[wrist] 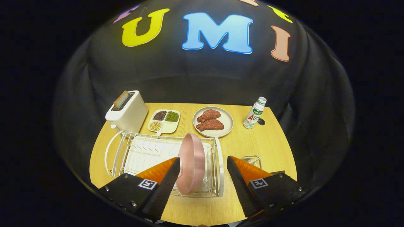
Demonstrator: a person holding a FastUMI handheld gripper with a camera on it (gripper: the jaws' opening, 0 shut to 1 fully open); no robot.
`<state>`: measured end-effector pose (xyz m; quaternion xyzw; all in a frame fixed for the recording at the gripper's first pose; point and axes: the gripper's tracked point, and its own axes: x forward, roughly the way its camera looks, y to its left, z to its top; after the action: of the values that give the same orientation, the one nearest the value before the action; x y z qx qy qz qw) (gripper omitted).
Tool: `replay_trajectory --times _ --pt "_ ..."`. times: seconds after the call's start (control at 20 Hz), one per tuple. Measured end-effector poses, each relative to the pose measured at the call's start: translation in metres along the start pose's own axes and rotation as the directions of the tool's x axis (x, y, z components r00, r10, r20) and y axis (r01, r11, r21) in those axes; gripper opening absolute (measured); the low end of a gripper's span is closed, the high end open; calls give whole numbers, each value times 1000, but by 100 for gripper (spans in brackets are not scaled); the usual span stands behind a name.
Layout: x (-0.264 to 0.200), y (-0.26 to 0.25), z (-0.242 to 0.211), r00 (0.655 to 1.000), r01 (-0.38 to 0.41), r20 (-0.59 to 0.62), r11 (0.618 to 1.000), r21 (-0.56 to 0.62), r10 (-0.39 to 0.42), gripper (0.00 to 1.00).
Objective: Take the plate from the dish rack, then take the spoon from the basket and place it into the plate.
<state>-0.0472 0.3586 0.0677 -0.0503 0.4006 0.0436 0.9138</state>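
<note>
Light is even and warm from overhead; the wooden counter point(258, 142) is bright and the cloth wall point(202, 75) behind it falls off to near black. Shadows are soft and short, a faint one lying beside the bottle point(255, 113). Mild sheen on the upright pink plate point(192, 162); no hard glare. Strong fisheye bend: the counter's far edge curves and the dish rack point(126, 151) bows. The tool point(203, 164), fingers spread wide, is slightly soft up close. Mid-scene is sharp.
</note>
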Motion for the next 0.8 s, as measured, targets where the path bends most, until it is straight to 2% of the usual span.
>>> replay_trajectory --times 0.1,0.25,0.35,0.5,0.55,0.65,0.8 --pt "18 2 -7 998 49 -30 999 -23 -49 91" --pt "33 -3 -17 987 147 -68 989 -27 -148 73" --pt "39 -6 -19 974 214 -74 977 5 -213 69" --pt "44 -20 -24 938 333 -98 943 -16 -332 45" --pt "45 -17 -26 935 341 -102 940 -7 -339 26" --pt "48 -10 -23 934 348 -85 937 -6 -348 11" --pt "44 -7 -20 931 350 -97 936 -39 -352 8"
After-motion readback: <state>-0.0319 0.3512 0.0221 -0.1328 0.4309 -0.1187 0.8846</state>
